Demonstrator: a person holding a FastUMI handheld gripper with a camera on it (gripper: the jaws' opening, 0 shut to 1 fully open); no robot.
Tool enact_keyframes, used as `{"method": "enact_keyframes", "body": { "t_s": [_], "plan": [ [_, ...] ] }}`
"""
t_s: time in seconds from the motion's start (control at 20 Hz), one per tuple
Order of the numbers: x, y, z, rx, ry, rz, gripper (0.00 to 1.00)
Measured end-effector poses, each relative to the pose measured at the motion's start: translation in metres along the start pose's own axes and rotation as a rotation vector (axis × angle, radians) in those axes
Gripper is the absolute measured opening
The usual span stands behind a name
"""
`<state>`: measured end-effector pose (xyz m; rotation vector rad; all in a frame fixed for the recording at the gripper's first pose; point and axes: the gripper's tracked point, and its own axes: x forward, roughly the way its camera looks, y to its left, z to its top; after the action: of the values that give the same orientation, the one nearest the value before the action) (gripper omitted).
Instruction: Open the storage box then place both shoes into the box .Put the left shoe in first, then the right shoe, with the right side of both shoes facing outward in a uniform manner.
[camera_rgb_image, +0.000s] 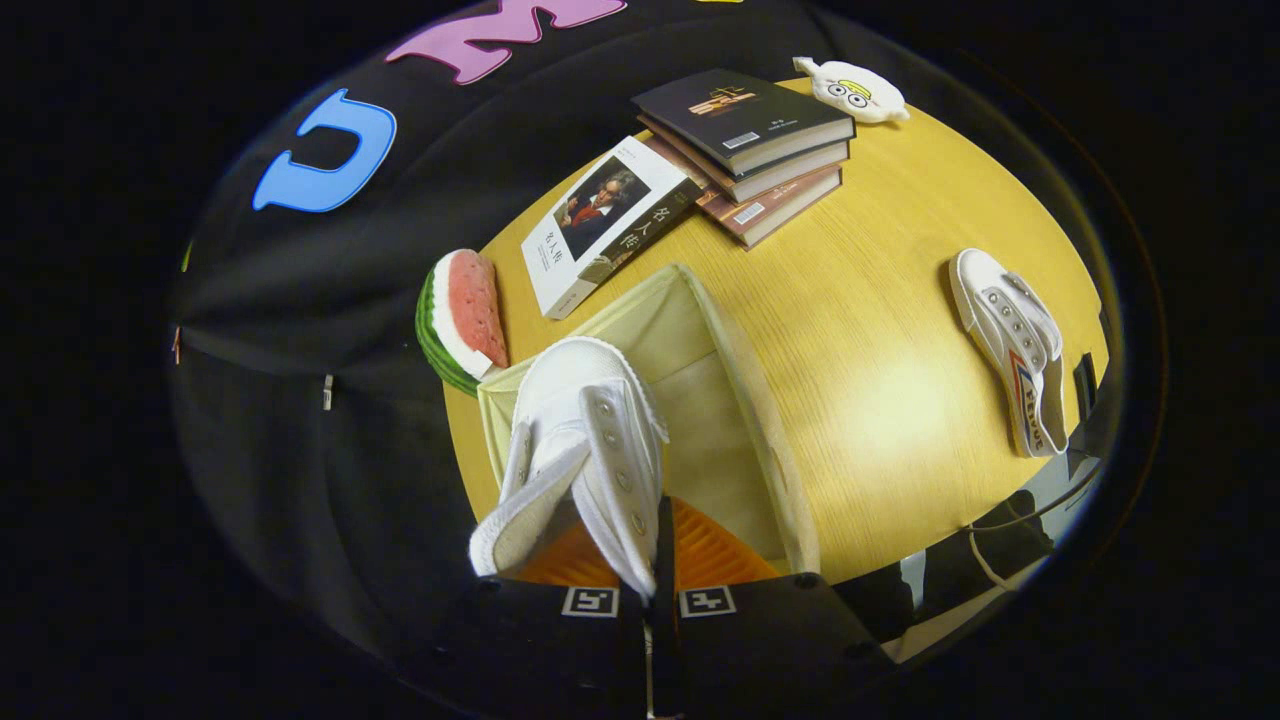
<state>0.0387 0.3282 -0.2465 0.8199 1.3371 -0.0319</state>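
Storage box (740, 400) interior mostly behind held shoe (585, 440); gripper (655, 545) tips hidden.

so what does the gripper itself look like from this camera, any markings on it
The gripper shows as two wide, flat blocks side by side, split by a narrow seam. Each block carries one square black-and-white tracking marker near the seam, and small round screw heads sit at the outer corners. The fingers have ridged, ribbed faces. No cables or sleeve are visible.

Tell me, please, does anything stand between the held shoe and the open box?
Nothing visible does: the gripper holds the white shoe directly over the open storage box, whose opening looks clear.
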Motion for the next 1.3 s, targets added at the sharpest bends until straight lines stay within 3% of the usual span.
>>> {"method": "enact_keyframes", "body": {
  "t_s": [0.25,0.4,0.55,0.65,1.0,1.3],
  "plan": [
    [0.029,0.015,-0.005,-0.016,0.003,-0.010,0.08],
    [0.039,0.038,-0.015,-0.056,0.030,0.095,0.16],
    [0.036,0.055,-0.015,-0.077,0.054,0.194,0.77],
    [0.023,0.058,-0.009,-0.106,0.050,0.233,0.92],
    [-0.064,0.034,0.044,-0.187,-0.098,0.353,0.97],
    [-0.127,-0.053,0.087,-0.332,-0.307,0.265,0.96]
  ]
}}
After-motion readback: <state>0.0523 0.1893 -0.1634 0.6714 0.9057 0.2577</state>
